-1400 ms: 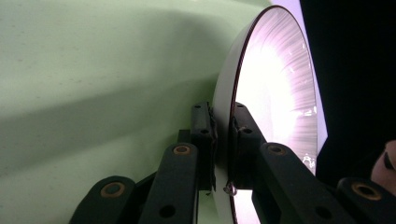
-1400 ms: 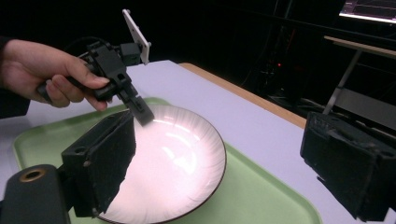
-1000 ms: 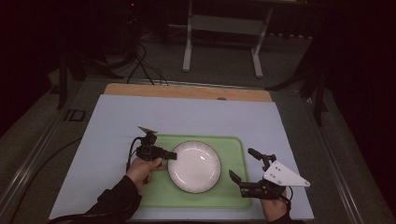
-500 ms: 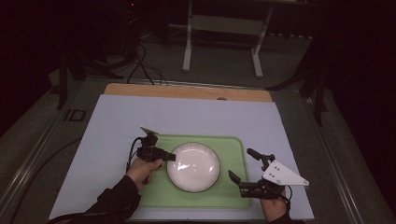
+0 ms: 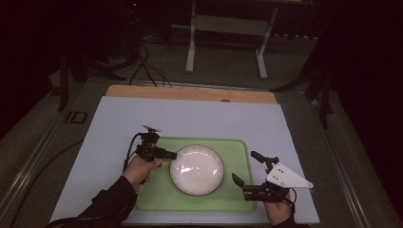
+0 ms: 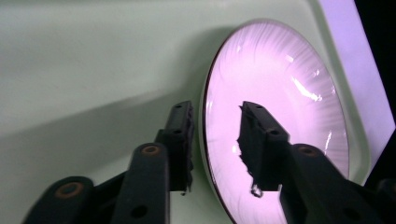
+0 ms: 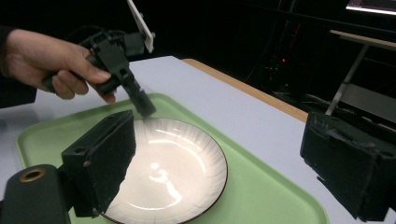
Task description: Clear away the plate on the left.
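Straddling the white plate's [image 6: 280, 116] rim, the left gripper's [image 6: 215, 135] jaws have just been opening without pressing it; the right gripper [image 5: 249, 167] stands wide open beside the green tray [image 5: 237, 147].

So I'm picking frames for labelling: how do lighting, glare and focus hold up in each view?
High view: dim, dark surroundings, soft glare on the plate. Left gripper view: purple cast, bright streaks on the plate, jaws blurred up close, shadow across the tray. Right gripper view: plate sharp with highlights, near jaws soft, background black.
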Demonstrator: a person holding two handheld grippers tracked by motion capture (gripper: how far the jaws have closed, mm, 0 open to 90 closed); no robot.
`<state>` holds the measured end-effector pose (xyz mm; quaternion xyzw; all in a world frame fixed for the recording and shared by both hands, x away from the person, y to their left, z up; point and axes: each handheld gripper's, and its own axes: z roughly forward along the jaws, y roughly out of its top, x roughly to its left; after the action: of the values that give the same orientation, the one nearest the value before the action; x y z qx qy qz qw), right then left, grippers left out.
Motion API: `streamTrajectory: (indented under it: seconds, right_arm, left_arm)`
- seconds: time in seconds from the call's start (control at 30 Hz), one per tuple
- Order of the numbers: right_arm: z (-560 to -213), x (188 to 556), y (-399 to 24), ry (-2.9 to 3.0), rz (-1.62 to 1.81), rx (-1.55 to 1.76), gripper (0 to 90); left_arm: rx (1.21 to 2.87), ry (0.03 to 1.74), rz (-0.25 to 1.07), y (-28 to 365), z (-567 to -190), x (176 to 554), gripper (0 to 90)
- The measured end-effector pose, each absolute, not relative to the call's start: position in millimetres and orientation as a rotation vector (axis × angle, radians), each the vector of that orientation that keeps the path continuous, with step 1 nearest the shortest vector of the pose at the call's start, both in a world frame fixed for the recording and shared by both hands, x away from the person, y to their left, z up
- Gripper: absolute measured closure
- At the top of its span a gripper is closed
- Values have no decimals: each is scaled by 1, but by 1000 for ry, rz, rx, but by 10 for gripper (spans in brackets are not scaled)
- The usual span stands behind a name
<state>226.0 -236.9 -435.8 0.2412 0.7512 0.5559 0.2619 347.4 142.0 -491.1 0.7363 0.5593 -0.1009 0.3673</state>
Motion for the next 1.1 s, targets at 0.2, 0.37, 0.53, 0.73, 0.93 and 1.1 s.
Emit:
streamTrajectory:
  seconds: [0.2, 0.37, 0.53, 0.73, 0.93, 1.1]
  right_arm:
    - [-436, 226, -237, 2033, 1504, 652, 102]
    - [-436, 226, -237, 2035, 1501, 654, 102]
    - [-437, 226, -236, 2036, 1499, 653, 102]
    - [-437, 227, -237, 2042, 1500, 660, 102]
    - [-437, 226, -236, 2044, 1498, 654, 102]
    - [-437, 227, -235, 2051, 1494, 654, 102]
  left_arm:
    - [1919, 1325, -158, 143, -466, 340, 573]
    - [1905, 1282, -143, 148, -455, 337, 369]
    - [1887, 1263, -121, 153, -450, 335, 228]
    - [1942, 1161, -95, 150, -446, 328, 0]
    - [1959, 1095, -1, 150, -443, 319, 0]
    - [1957, 1024, 31, 153, -440, 311, 0]
